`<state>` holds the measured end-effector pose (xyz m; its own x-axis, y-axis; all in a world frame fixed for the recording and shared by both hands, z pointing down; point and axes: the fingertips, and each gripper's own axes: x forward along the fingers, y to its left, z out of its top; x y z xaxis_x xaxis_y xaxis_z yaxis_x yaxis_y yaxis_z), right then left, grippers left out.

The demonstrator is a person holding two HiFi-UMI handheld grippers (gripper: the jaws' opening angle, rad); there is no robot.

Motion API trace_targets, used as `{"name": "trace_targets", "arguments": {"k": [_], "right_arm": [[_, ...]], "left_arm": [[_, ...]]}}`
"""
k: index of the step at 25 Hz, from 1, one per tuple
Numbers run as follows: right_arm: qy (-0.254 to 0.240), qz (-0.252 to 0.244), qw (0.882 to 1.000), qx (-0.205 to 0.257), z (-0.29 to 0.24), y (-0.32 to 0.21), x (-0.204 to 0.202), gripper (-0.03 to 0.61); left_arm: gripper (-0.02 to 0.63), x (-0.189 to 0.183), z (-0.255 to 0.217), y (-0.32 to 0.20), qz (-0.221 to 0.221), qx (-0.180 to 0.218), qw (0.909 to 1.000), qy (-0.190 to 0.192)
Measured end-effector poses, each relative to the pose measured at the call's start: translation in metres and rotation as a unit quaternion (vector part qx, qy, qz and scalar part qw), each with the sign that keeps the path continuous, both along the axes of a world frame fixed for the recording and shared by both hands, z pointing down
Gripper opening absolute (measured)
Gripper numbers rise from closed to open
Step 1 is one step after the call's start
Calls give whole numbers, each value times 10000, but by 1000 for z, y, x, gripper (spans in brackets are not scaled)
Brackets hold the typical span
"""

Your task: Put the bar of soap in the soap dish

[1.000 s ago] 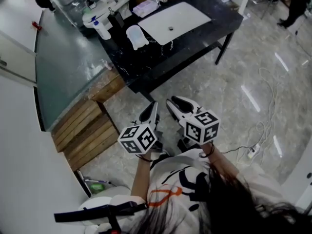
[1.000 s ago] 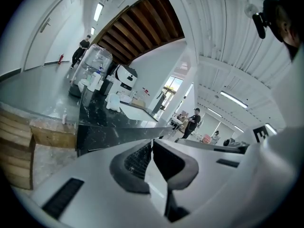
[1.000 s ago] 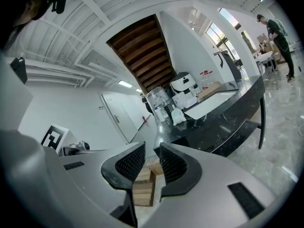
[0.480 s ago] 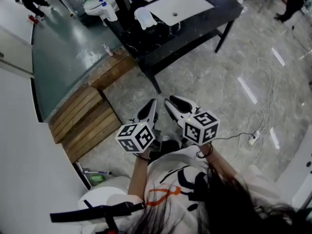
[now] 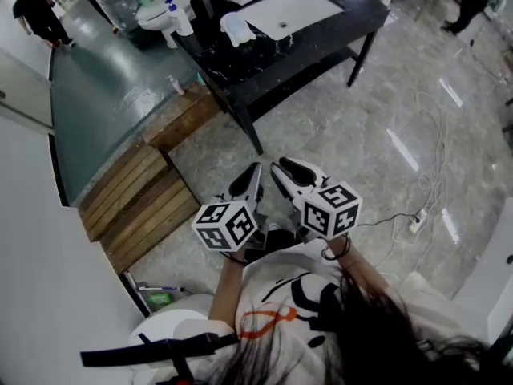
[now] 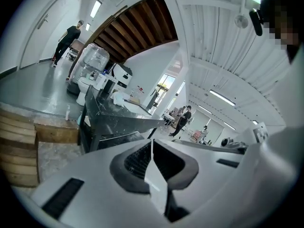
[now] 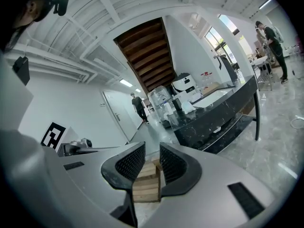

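White left tongs (image 5: 249,181) at lower centre are clenched on nothing; the right tongs (image 5: 282,167) beside them stand released and empty. Far off at upper centre, a black bench (image 5: 240,64) carries a white sink (image 5: 292,10). The soap there is too small to make out.
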<state>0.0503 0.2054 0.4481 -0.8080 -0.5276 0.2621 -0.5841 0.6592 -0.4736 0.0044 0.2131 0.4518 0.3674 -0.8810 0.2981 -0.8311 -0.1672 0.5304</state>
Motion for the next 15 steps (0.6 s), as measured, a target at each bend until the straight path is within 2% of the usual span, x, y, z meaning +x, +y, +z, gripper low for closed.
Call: {"name": "trace_targets", "arguments": {"k": [15], "right_arm": [[27,131,9998,151,-10,2,6,103]], "left_arm": [[15,13,-11,3,271,139,9995,-44]]}}
